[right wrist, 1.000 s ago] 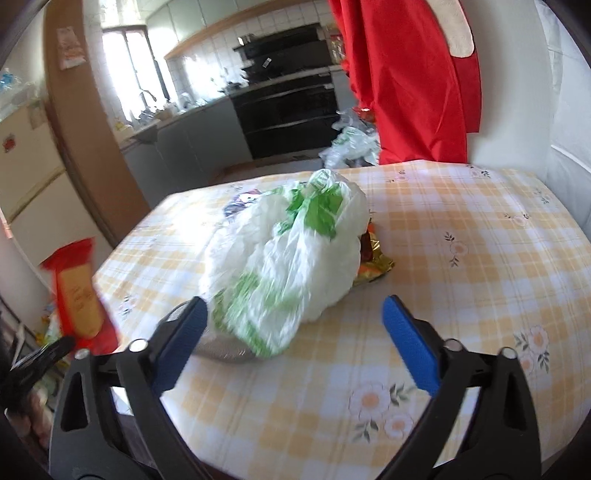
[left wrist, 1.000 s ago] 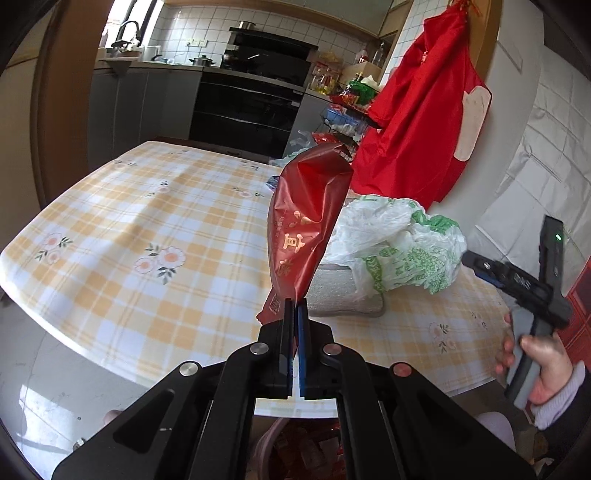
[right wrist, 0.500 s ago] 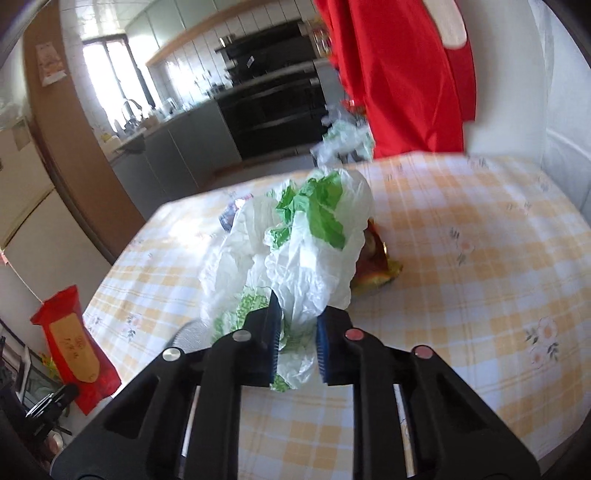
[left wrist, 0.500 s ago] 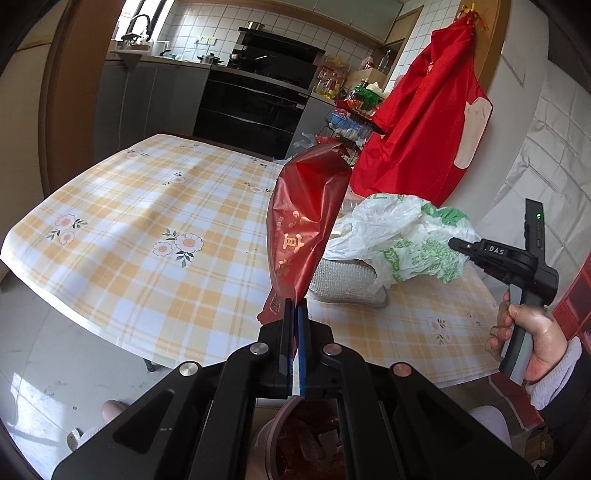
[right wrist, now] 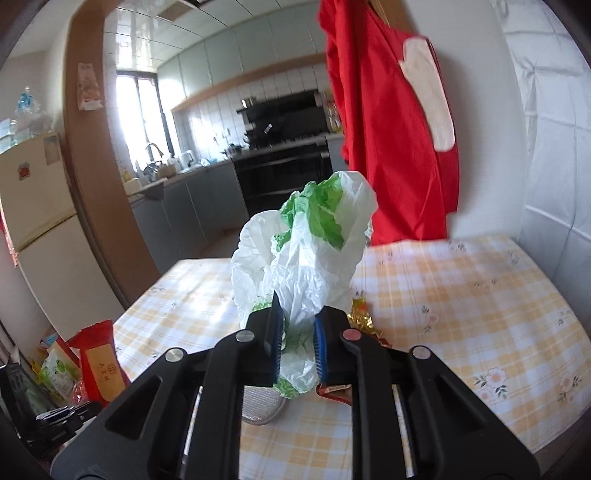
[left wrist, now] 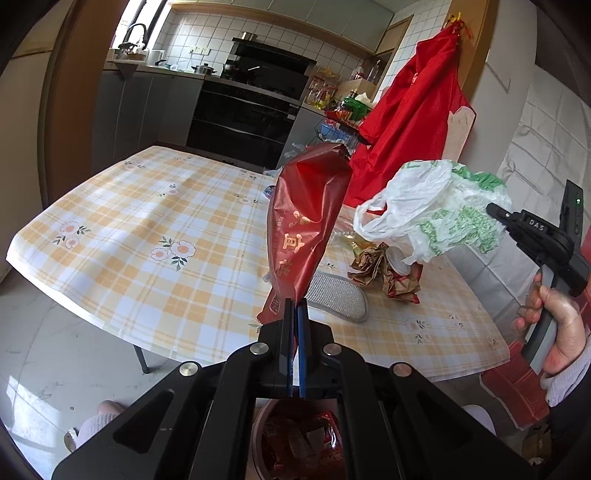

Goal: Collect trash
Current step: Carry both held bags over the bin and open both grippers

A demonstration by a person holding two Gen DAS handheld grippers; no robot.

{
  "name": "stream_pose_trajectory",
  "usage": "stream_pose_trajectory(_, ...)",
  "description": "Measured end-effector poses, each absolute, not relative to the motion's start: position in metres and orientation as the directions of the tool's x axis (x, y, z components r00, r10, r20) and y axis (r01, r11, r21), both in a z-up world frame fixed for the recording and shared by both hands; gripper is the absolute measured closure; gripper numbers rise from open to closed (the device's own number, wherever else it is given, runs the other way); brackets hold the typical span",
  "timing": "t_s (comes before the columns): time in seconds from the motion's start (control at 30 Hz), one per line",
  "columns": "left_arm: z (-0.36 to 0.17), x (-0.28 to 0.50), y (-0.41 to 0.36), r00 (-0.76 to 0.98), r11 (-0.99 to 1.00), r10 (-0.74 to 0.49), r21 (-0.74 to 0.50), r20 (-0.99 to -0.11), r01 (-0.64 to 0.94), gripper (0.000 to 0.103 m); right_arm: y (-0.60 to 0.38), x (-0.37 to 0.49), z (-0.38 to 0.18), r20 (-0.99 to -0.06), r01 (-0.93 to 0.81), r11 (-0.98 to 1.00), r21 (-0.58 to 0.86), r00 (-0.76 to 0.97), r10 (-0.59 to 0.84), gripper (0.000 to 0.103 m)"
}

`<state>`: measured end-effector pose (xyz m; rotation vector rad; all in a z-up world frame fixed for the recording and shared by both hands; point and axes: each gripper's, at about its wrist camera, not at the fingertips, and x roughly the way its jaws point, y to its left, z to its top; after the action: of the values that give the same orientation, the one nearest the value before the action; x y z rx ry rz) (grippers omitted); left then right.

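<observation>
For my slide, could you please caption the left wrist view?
Left gripper clamps a red wrapper above the trash bin; the right one lifts a white-and-green plastic bag off the checked table.

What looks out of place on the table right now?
A grey slipper lies on the checked table, beside crumpled brown wrappers. Footwear among food trash is odd. Both grippers already hold trash: left the red packet, right the white bag.

A home kitchen. Tiled walls, a black oven point(left wrist: 243, 122), a sink tap point(left wrist: 133, 35) and a fridge point(right wrist: 40, 229) surround a checked-cloth table point(left wrist: 122, 229).
</observation>
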<state>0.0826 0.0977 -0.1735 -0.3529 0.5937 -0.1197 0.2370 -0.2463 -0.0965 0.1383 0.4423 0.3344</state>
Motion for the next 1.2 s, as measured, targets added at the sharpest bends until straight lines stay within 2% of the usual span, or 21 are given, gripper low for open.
stream_pose_trajectory(0.23, -0.160, 0.065, 0.097, 0.839, 0.934, -0.203, -0.356, -0.505, 0.012, 0.101, -0.248, 0.182, -0.077, -0.350, -0.365, 0.923, 0.120, 0.855, 0.383, 0.086)
stream_pose_trajectory(0.43, -0.154, 0.048, 0.093, 0.845, 0.936, -0.202, -0.352, -0.495, 0.018, 0.101, -0.252, 0.130, -0.074, -0.359, -0.426, 0.903, 0.060, 0.834, 0.418, 0.086)
stream_pose_trajectory(0.87, -0.124, 0.002, 0.077, 0.873, 0.944, -0.201, -0.325, -0.445, 0.051, 0.101, -0.243, 0.056, -0.091, -0.459, -0.528, 0.850, 0.002, 0.754, 0.469, 0.086)
stream_pose_trajectory(1.2, -0.126, 0.000, 0.072, 0.865, 0.946, -0.210, -0.320, -0.456, 0.061, 0.101, -0.222, 0.057, -0.126, -0.596, -0.578, 0.816, 0.011, 0.652, 0.469, 0.086)
